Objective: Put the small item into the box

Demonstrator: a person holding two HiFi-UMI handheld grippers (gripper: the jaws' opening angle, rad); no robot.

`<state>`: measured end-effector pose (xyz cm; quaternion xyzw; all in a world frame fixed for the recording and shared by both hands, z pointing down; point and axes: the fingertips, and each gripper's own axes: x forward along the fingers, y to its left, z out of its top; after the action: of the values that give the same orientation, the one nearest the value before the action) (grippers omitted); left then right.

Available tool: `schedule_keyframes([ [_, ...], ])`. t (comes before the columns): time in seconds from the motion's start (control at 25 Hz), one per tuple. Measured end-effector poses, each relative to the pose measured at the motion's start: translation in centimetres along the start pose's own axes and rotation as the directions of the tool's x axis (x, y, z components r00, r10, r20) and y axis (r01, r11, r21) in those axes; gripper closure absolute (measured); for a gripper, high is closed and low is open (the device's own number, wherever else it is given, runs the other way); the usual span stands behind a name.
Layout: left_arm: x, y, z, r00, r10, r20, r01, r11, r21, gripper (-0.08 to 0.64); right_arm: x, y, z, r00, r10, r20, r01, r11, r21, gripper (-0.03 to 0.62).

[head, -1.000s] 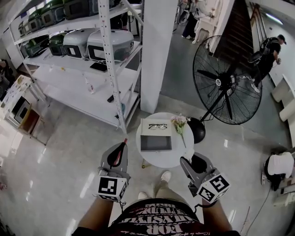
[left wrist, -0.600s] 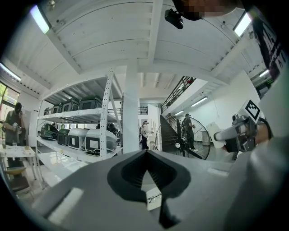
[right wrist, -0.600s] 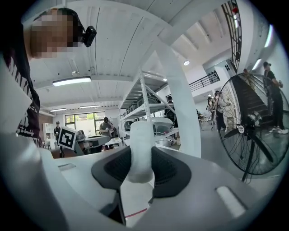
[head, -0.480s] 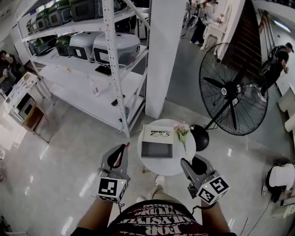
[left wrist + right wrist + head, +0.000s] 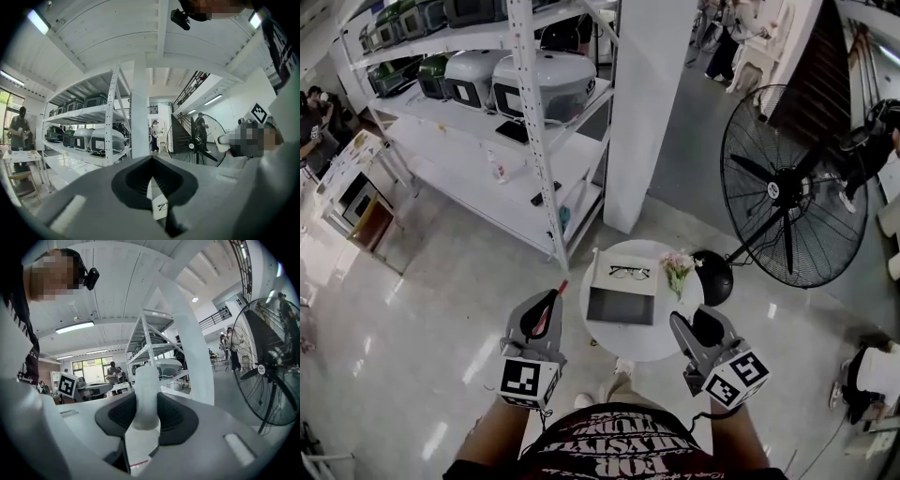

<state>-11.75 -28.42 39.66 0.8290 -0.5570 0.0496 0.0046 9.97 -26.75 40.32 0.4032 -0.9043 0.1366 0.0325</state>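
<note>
Right gripper [image 5: 146, 414] stays clamped, jaws partway apart on the small white item [image 5: 146, 389], a pale upright cylinder pinched between the dark pads. Left gripper [image 5: 151, 161] is pressed nearly together on a slim strip [image 5: 158, 204], which shows red from the head view. Both grips look the same as a second ago. The round table [image 5: 645, 345] has slid nearer, now sitting between the two grippers. On it lies the open grey box [image 5: 621, 307], with glasses [image 5: 629, 273] on its lid behind and flowers [image 5: 679, 265] beside it. The fan [image 5: 787, 192] has drifted right.
</note>
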Motion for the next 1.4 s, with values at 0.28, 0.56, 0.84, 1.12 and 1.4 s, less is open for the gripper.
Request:
schedule_keyframes([
  [0.28,2.9,-0.3,-0.4,1.0,-0.003,-0.025,0.003,1.0,-0.014,0.559,2.5,-2.0,-0.8,0.998,0.034,-0.044,-0.033,0.999,0.014,0.437],
  [0.56,5.0,-0.3,-1.9,0.997,0.002,-0.082,-0.004,1.0,-0.024,0.56,5.0,-4.5,-2.6,0.995,0.047,-0.09,-0.043,0.998,0.054,0.437],
  [0.84,6.1,0.5,-3.5,0.99,0.024,-0.136,-0.029,0.999,-0.036,0.559,7.7,-6.2,-6.2,0.982,0.07,-0.175,-0.056,0.995,0.083,0.437],
  [1.12,6.1,0.6,-2.9,0.999,0.041,-0.031,-0.043,0.997,-0.057,0.56,10.5,-7.8,-11.1,0.963,0.079,-0.258,-0.049,0.991,0.123,0.437],
  [1.4,6.0,1.1,-4.3,0.995,0.061,-0.081,-0.066,0.996,-0.056,0.56,12.9,-9.1,-16.8,0.936,0.08,-0.342,-0.028,0.988,0.154,0.437],
])
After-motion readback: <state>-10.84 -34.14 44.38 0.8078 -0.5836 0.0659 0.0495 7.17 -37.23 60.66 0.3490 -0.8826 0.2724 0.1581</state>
